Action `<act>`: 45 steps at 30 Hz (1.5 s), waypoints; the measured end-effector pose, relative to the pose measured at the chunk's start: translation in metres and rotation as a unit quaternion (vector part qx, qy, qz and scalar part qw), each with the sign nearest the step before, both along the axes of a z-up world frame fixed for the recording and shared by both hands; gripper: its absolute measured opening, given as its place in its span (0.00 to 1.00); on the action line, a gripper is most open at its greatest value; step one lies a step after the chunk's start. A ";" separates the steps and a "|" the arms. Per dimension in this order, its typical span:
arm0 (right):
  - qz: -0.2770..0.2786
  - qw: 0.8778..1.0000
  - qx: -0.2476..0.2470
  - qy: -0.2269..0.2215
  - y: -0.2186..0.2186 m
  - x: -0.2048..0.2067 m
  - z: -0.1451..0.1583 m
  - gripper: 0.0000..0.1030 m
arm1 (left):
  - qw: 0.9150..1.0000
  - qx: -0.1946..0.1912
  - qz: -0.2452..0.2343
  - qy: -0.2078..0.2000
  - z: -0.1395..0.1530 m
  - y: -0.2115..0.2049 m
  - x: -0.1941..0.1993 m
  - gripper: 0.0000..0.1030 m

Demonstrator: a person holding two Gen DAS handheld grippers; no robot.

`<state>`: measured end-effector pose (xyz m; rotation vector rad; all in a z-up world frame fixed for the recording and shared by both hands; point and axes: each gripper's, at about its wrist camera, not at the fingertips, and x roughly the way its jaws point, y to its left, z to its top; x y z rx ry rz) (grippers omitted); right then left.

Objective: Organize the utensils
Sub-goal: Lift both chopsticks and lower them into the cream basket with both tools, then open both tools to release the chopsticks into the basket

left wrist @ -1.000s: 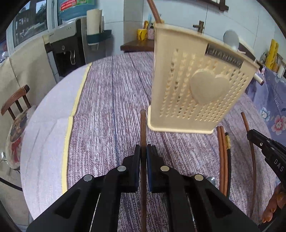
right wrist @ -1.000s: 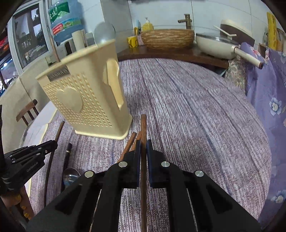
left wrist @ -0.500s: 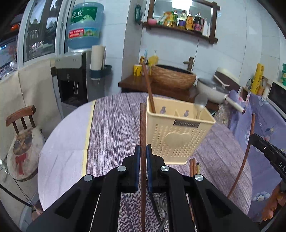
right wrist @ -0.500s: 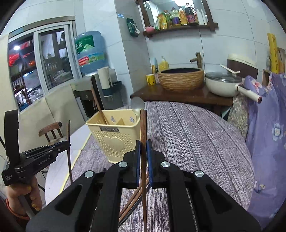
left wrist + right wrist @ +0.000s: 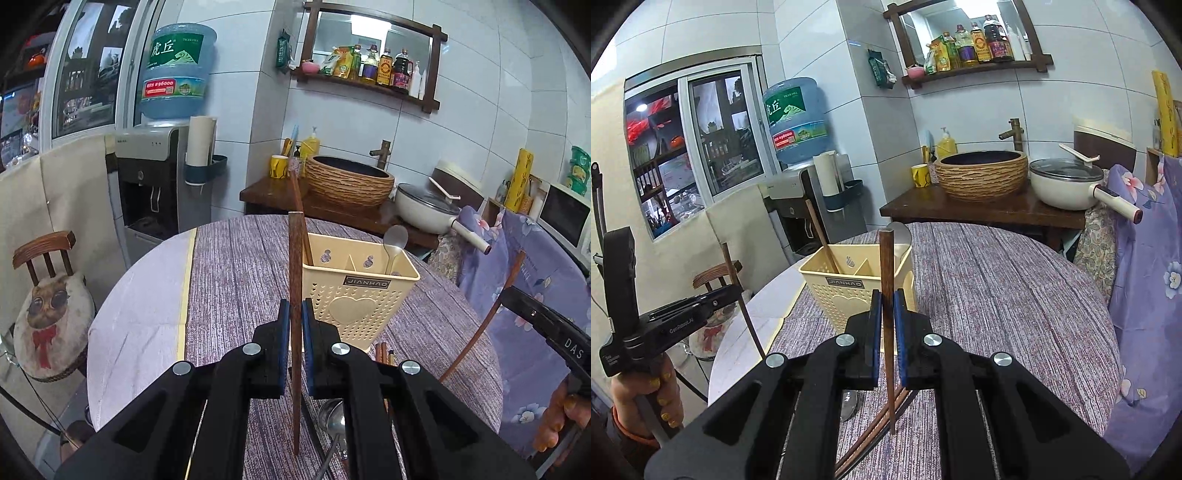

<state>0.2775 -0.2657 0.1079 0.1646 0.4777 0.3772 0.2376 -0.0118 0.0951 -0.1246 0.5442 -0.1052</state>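
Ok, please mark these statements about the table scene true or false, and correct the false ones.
1. Each hand-held gripper, left and right, is shut on a brown wooden chopstick. True.
2. The cream plastic utensil basket lies on its side. False: it stands upright.
3. A metal spoon stands in the basket. True.
4. No utensils remain on the purple striped tablecloth. False: chopsticks and a spoon lie there.
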 end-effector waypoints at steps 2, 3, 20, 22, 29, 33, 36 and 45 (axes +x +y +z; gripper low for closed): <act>0.004 1.000 -0.001 -0.002 0.000 0.000 0.002 0.07 | 1.000 0.000 0.001 -0.004 0.002 0.003 -0.002 0.08; 0.005 1.000 -0.001 -0.003 -0.001 0.000 0.004 0.07 | 1.000 0.000 0.001 -0.006 0.004 0.004 -0.003 0.08; 0.010 0.996 0.010 -0.086 0.011 0.027 0.117 0.07 | 0.995 -0.027 -0.015 -0.093 0.111 0.010 0.017 0.08; -0.001 0.995 0.007 -0.103 0.016 0.035 0.136 0.07 | 0.993 -0.033 -0.013 -0.112 0.129 0.007 0.025 0.08; -0.038 0.992 0.001 -0.120 0.032 0.074 0.155 0.07 | 0.989 -0.034 0.017 -0.141 0.144 -0.014 0.072 0.08; -0.041 0.995 -0.006 -0.089 0.038 0.094 0.124 0.07 | 0.989 -0.007 0.022 -0.149 0.119 -0.026 0.086 0.08; -0.037 0.997 -0.008 -0.060 0.041 0.105 0.092 0.08 | 0.992 0.000 0.023 -0.126 0.094 -0.029 0.094 0.08; -0.025 1.000 -0.011 -0.011 0.043 0.111 0.030 0.07 | 0.998 -0.003 0.028 -0.061 0.035 -0.022 0.100 0.08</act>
